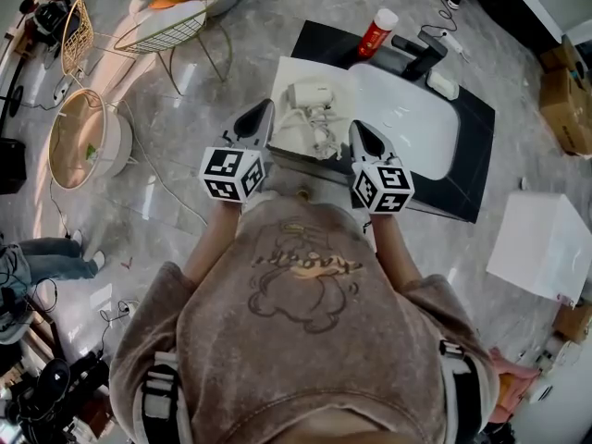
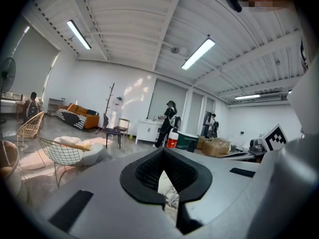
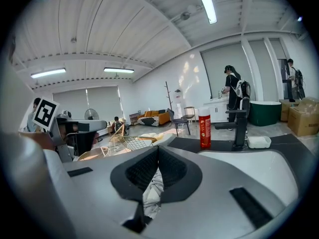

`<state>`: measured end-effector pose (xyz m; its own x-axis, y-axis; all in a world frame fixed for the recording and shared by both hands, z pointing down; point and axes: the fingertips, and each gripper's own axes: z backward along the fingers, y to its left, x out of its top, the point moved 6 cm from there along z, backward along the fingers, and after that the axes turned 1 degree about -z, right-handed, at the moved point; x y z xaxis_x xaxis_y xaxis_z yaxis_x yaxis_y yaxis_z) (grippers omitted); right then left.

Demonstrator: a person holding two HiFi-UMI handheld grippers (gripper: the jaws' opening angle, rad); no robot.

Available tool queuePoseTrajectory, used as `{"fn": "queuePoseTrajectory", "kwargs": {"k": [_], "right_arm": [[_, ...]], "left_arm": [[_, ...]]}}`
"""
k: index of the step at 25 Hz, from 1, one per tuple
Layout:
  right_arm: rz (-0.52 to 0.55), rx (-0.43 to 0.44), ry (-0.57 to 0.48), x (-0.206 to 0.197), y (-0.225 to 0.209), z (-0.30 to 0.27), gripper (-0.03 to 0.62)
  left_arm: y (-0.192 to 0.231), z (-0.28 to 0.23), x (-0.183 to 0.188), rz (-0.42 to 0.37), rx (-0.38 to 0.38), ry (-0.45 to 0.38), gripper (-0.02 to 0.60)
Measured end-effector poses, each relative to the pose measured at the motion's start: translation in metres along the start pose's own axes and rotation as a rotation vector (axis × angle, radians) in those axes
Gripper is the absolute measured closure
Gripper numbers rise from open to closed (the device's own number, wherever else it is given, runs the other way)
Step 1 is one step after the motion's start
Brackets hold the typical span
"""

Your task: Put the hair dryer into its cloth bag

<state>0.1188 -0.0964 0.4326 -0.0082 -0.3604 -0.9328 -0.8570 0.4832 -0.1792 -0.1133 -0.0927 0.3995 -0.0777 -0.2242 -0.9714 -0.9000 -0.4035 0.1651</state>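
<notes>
On the left end of the white counter (image 1: 289, 70), the hair dryer (image 1: 311, 93) lies on its side, pale like the surface under it. Just nearer the person there's a crumpled white bundle (image 1: 321, 138) touching it; cloth or cord, can't tell which.

Both claws sit at the counter's near edge, w/ the dryer beyond and between their tips. The left gripper (image 1: 267, 105) is just left of the dryer and the right gripper (image 1: 355, 126) just right of the bundle, neither touching them. Each claw is pinched fully closed w/ nothing in it. In the left gripper view and the right gripper view the black pads meet at the tips, and bits of the white bundle show thru the gap behind them.

To the right of the dryer is the basin (image 1: 407, 118), set in a black surround (image 1: 467, 169). At the back stand a red can (image 1: 377, 31) and a black tap (image 1: 422, 55).

Further out on the floor: a wire chair (image 1: 172, 31) and a round basket (image 1: 89, 142) to the left, a white box (image 1: 542, 244) to the right.
</notes>
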Motion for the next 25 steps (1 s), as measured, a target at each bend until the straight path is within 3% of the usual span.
{"fn": "queuePoseTrajectory", "kwargs": {"k": [12, 25], "right_arm": [[-0.026, -0.082, -0.037, 0.021, 0.014, -0.017, 0.594], [-0.044, -0.139, -0.078, 0.021, 0.021, -0.023, 0.594]], "left_arm": [[0.033, -0.018, 0.027, -0.025, -0.086, 0.005, 0.563], [0.044, -0.029, 0.023, -0.022, -0.149, 0.01, 0.563]]}}
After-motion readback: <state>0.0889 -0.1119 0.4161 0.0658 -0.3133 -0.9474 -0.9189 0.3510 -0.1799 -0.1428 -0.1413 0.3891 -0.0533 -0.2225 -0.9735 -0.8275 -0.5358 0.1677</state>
